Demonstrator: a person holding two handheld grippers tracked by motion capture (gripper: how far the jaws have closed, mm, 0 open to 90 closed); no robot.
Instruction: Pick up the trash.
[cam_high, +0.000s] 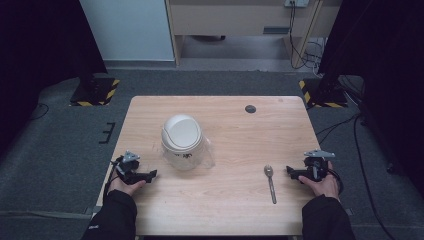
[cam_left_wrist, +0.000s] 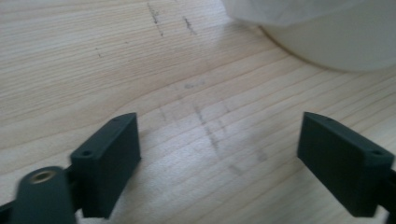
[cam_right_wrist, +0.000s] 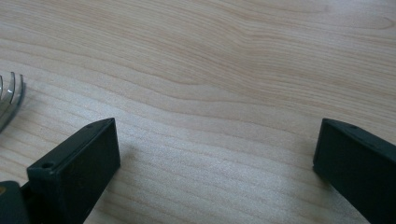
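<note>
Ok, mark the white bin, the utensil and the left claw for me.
white bin (cam_high: 182, 131), high view, on its domed lid.
utensil (cam_high: 270, 183), high view, on its handle; the right gripper view shows fork tines.
left claw (cam_high: 151, 174), high view, at its open tips.

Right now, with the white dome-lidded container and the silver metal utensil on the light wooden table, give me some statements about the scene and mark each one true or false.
1. The left gripper and the right gripper both have their jaws open with nothing between them. True.
2. The silver metal utensil lies beside the left gripper. False: it lies near the right gripper, on the person's right side of the light wooden table.
3. The white dome-lidded container stands closer to the left gripper than to the right one. True.
4. The right gripper is clamped on the utensil. False: the utensil lies flat on the table, apart from the open jaws.
</note>
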